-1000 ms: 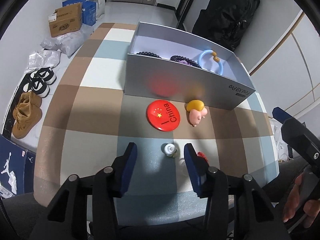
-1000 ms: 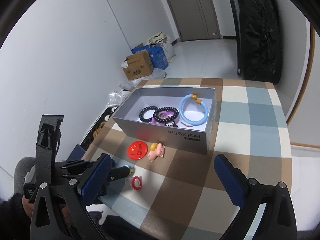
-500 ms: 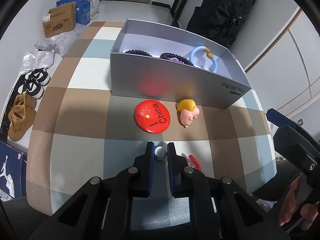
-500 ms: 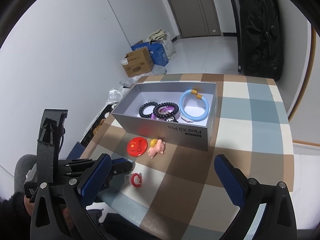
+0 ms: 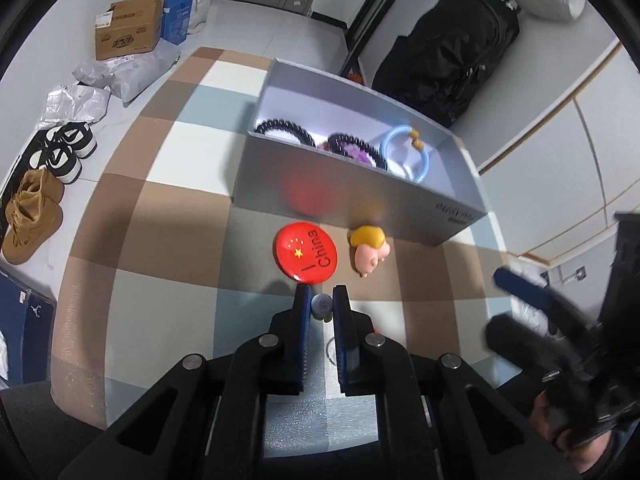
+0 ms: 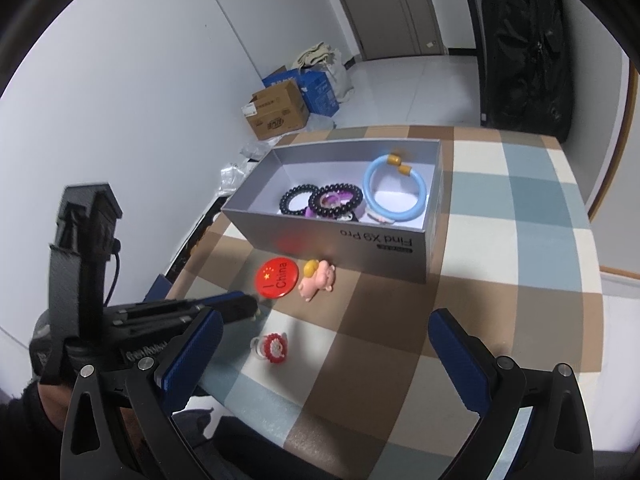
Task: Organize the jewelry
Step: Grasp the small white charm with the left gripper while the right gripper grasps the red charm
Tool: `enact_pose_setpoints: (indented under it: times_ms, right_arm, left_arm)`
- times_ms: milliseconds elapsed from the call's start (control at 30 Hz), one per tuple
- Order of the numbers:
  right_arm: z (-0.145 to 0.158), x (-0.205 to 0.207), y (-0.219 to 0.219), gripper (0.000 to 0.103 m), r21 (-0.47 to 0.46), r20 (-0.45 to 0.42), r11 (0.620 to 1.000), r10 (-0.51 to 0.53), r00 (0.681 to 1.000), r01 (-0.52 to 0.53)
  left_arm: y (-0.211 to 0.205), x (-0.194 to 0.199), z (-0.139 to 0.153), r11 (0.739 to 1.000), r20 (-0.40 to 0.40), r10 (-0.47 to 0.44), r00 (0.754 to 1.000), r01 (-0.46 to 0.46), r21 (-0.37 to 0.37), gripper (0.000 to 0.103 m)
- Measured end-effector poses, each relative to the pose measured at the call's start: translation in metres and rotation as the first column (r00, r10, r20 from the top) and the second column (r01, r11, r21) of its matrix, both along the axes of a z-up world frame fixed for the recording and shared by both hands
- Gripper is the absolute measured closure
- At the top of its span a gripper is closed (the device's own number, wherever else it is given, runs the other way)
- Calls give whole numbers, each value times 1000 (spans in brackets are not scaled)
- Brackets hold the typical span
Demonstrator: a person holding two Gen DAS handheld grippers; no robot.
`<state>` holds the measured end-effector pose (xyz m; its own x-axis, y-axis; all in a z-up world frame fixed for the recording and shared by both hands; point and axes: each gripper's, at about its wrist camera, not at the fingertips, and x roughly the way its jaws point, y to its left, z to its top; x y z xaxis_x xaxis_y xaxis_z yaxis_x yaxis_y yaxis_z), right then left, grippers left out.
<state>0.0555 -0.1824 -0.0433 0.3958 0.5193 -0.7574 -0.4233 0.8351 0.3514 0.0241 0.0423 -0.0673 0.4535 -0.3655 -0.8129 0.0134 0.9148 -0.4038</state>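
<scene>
My left gripper (image 5: 321,300) is shut on a small white and blue trinket (image 5: 321,306) and holds it just above the checked tablecloth. It also shows in the right wrist view (image 6: 250,307). Ahead lie a red "I China" badge (image 5: 306,253) and a pink pig charm (image 5: 370,254). The grey open box (image 5: 360,196) behind them holds dark bead bracelets (image 6: 316,200) and a light blue bangle (image 6: 394,188). A red flower ring (image 6: 273,347) lies in front of my right gripper (image 6: 324,340), which is open and empty above the table.
The checked tablecloth (image 6: 520,280) covers the table; its near edge is under both grippers. Shoes (image 5: 32,208), cardboard boxes (image 5: 128,30) and bags lie on the floor at the left. A black backpack (image 5: 444,52) stands behind the table.
My left gripper closed on the small trinket and has lifted a little with it. The right gripper moved forward and tilted down towards the table, still open.
</scene>
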Motion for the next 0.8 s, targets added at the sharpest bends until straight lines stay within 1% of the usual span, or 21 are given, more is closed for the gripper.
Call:
enact_pose_setpoints:
  times_ms: [100, 167, 233, 267, 300, 333, 400, 600, 667, 700, 733, 800]
  right_arm:
    - [-7, 1, 4, 1, -18, -30, 1000, 18, 999, -18]
    - [-11, 0, 8, 4, -21, -47, 999, 37, 998, -38]
    - [-15, -3, 15, 11, -36, -55, 997, 65, 996, -67]
    - [-17, -4, 20, 13, -49, -56, 995, 81, 995, -84]
    - [-20, -6, 24, 17, -69, -56, 993, 92, 994, -96]
    - [-22, -7, 27, 25, -85, -57, 991, 101, 993, -105]
    - [-27, -9, 35, 34, -101, -68, 986, 127, 990, -133]
    - [-33, -14, 51, 44, -116, -71, 975, 180, 981, -187]
    - [-35, -14, 55, 51, -124, -67, 972, 191, 979, -198]
    - [-36, -14, 57, 58, -142, -62, 971, 187, 980, -194]
    - [-38, -13, 59, 67, -149, -67, 969, 187, 980, -195]
    - [-40, -12, 62, 75, -146, -75, 969, 193, 978, -202]
  left_arm:
    - [6, -1, 7, 999, 22, 28, 999, -27, -24, 97]
    - [9, 0, 10, 998, 31, 41, 999, -40, -46, 97]
    - [11, 0, 13, 997, 41, 56, 998, -54, -57, 97]
    - [12, 0, 14, 997, 43, 60, 997, -57, -60, 97]
    - [13, 1, 14, 996, 45, 65, 997, -62, -68, 97]
    - [14, 2, 14, 995, 47, 68, 997, -65, -74, 97]
    - [17, 2, 16, 994, 51, 75, 996, -70, -84, 97]
    - [22, 3, 20, 992, 67, 82, 994, -75, -102, 97]
    - [22, 2, 21, 992, 71, 85, 994, -77, -99, 97]
    - [22, 2, 21, 993, 74, 87, 993, -80, -92, 97]
    - [23, 3, 21, 993, 75, 88, 993, -81, -89, 97]
    - [24, 3, 22, 992, 77, 93, 993, -86, -89, 97]
